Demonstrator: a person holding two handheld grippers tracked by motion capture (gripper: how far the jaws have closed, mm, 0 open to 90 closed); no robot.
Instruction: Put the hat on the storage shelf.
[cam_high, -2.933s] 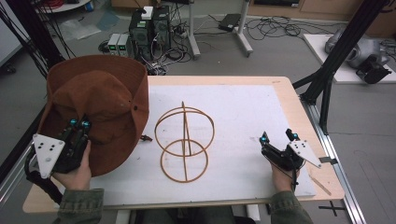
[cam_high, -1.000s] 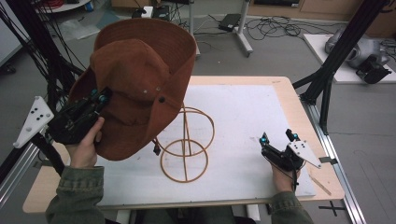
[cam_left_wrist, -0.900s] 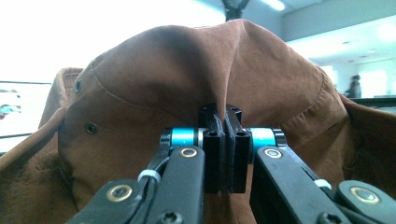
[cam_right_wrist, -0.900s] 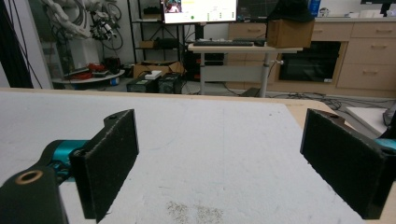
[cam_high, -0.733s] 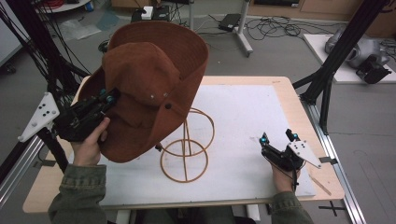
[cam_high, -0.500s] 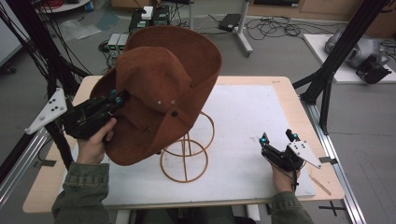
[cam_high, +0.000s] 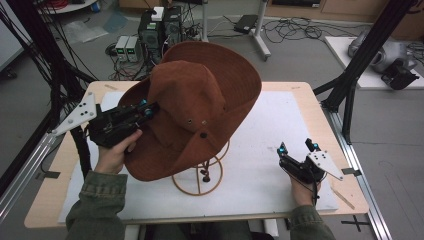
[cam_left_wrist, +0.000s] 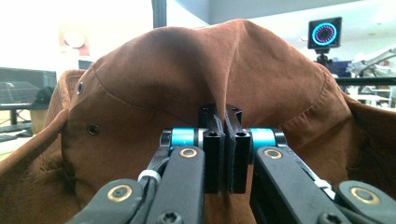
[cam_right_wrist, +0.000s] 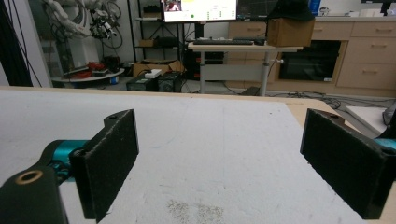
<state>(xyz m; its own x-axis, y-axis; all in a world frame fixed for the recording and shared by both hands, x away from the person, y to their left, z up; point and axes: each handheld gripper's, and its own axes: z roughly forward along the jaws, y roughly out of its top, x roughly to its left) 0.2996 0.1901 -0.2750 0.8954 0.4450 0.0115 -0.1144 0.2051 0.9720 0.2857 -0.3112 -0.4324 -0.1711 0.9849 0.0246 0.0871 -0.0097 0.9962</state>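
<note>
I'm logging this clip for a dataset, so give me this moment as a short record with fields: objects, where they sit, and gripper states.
hat: brown brimmed hat, held above the stand, tilted
stand: wire hat stand, on the white mat, partly hidden by the hat
left gripper: jaws shut on a fold of the hat's crown
right gripper: jaws open, holding nothing, low over the mat's right side
table: wooden table

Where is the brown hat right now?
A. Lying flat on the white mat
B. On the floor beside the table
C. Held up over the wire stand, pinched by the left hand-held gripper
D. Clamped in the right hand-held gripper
C: the left hand-held gripper has its jaws shut on a fold of the brown hat, which hangs above the wire stand; the right hand-held gripper rests open on the white mat.
</note>
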